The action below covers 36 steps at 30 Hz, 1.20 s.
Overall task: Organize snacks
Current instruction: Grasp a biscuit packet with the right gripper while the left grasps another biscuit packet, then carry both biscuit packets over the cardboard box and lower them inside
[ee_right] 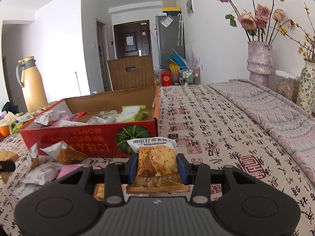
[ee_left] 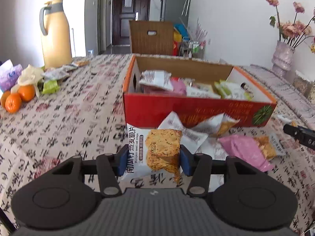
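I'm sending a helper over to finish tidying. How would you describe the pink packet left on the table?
Find the red cardboard box with a pumpkin picture on the patterned tablecloth. In front of it lies a heap of loose snack packets. The pink packet is the only plain pink one there; its neighbours are white with golden crisps pictured.

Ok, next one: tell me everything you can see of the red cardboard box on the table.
The red cardboard box is a shallow, open-topped carton with orange rims, plain brown inside, with printed characters and a green pumpkin picture, seemingly upside down, on its near wall. One end wall has a cut-out handle hole. It sits flat on the patterned tablecloth, partly filled with snack packets in white, pink and green. Loose packets lie against its near wall. Neither gripper touches it.
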Available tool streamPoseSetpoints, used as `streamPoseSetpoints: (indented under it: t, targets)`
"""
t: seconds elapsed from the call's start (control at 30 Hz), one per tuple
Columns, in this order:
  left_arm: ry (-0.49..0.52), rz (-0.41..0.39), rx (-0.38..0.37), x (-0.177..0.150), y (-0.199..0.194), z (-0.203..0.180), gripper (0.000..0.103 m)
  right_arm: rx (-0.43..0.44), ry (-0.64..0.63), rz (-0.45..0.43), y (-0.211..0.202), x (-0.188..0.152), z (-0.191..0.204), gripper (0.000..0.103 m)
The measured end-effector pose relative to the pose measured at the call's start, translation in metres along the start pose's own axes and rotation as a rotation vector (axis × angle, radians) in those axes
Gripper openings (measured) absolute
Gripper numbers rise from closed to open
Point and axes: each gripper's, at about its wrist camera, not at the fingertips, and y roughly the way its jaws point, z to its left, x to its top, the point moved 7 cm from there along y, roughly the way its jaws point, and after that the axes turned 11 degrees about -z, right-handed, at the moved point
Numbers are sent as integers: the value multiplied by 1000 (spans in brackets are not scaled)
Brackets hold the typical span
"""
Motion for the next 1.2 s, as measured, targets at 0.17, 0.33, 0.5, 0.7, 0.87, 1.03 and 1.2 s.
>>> streamPoseSetpoints:
  t: [0.17, 0.33, 0.5, 0.7, 0.87, 1.03, 1.2]
  targets:
    - [14, -50, -5, 20, -3, -7, 52, 30, -11, -25, -2, 11, 12, 40]
    - [32, -100, -16, 42, -4, -16, 52, 56, -20, -61, 0, 29, 25, 40]
    - [51, -142, -26, 63, 0, -29, 52, 82, -35, -89, 7, 46, 40, 40]
    - [68, -172, -40, 84, 11, -43, 52, 111, -55, -111, 22, 64, 60, 41]
    - [76, -188, -47, 98, 25, -54, 52, 129, -68, -118, 36, 75, 75, 41]
    - [60, -207, -32, 112, 42, -57, 52, 130, -71, -125, 56, 85, 84, 41]
    - [43, -212, -22, 121, 64, -60, 52, 115, -65, -124, 82, 92, 87, 41]
